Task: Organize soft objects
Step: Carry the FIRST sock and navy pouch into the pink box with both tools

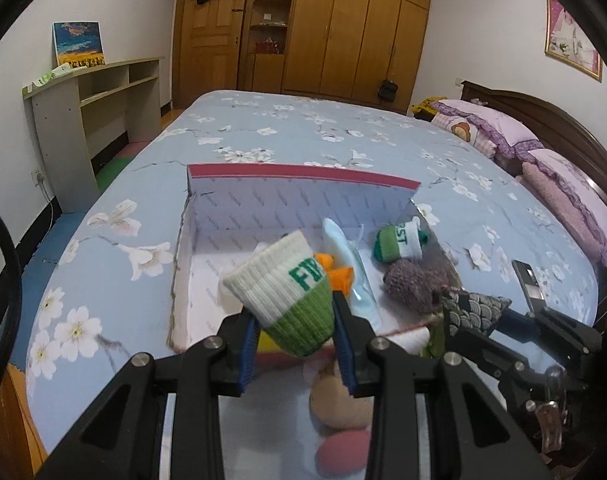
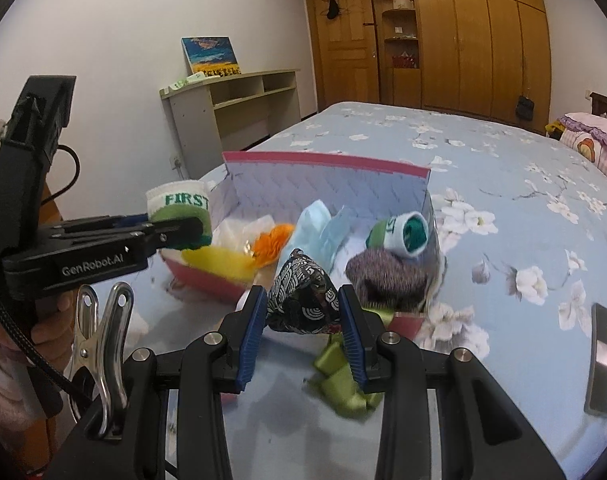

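- Underneath everything lies a bed [image 1: 303,136] with a pale blue coverlet printed with white blossoms; it fills most of both views.
- At 12 o'clock in the left wrist view a wooden wardrobe [image 1: 343,28] spans the far wall; a grey open shelf unit [image 1: 99,92] with a painted canvas [image 1: 78,43] on top stands at 10 o'clock, and purple frilled pillows [image 1: 503,132] lie against a dark headboard at 2 o'clock.
- On the coverlet sits an open cardboard box [image 1: 295,196] with a red rim and a patterned white lining, its far flap upright.
- Inside the box lie a second rolled green-and-white sock [image 1: 399,242], a purple knitted piece [image 1: 411,284], a light blue cloth [image 2: 319,228] and an orange scrap [image 2: 271,240].
- A dark phone [image 2: 603,364] lies on the coverlet at 3 o'clock of the box.
- Angled downward over the box's near left corner, the left gripper [image 1: 299,328] has its blue pads pressed on a rolled green-and-white sock lettered "FIRST" [image 1: 287,280], jaws narrowed around it.
- Beside it, at the near right, the right gripper [image 2: 303,320] also tilts down, pinching a black pouch with white wave patterns [image 2: 303,296], from which olive ribbon [image 2: 343,384] hangs.
- A hand [image 2: 43,344] grips the left tool's handle at 9 o'clock in the right wrist view.
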`<state>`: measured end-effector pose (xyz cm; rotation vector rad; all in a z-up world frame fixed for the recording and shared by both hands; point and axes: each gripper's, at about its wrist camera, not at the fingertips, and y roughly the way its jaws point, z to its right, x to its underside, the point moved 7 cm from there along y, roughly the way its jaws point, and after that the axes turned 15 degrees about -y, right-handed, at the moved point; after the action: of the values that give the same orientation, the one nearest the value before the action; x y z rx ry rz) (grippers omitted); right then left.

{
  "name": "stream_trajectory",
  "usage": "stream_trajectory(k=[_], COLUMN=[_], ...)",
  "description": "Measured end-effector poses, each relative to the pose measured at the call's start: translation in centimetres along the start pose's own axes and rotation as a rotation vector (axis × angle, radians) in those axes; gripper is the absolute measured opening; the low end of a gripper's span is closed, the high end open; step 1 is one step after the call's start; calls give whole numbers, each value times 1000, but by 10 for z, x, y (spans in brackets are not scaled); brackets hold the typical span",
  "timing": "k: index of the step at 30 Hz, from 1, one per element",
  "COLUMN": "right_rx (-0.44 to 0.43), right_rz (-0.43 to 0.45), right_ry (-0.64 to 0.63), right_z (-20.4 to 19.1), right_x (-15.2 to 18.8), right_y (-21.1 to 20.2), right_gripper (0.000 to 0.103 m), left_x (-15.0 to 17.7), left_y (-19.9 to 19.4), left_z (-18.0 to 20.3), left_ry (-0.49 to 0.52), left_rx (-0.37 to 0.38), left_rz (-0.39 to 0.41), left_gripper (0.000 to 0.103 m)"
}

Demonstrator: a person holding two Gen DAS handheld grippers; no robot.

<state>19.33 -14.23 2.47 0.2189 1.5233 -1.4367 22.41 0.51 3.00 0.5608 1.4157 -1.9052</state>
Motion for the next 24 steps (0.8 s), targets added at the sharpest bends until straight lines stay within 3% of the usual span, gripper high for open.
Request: stream_trajectory(k=[13,24], right_rx=[19,46], right_rz=[11,-11], right_ry=[30,37], right_z=[14,25], right_x=[-14,-10], right_y=[39,65], right_gripper=[38,38], left_x=[-29,-33], left_y=[51,92], left_z=[-7,-12], left_ry=[-11,-15], left_rx=[-22,-45], left_rz=[-11,-45], left_gripper=[35,35])
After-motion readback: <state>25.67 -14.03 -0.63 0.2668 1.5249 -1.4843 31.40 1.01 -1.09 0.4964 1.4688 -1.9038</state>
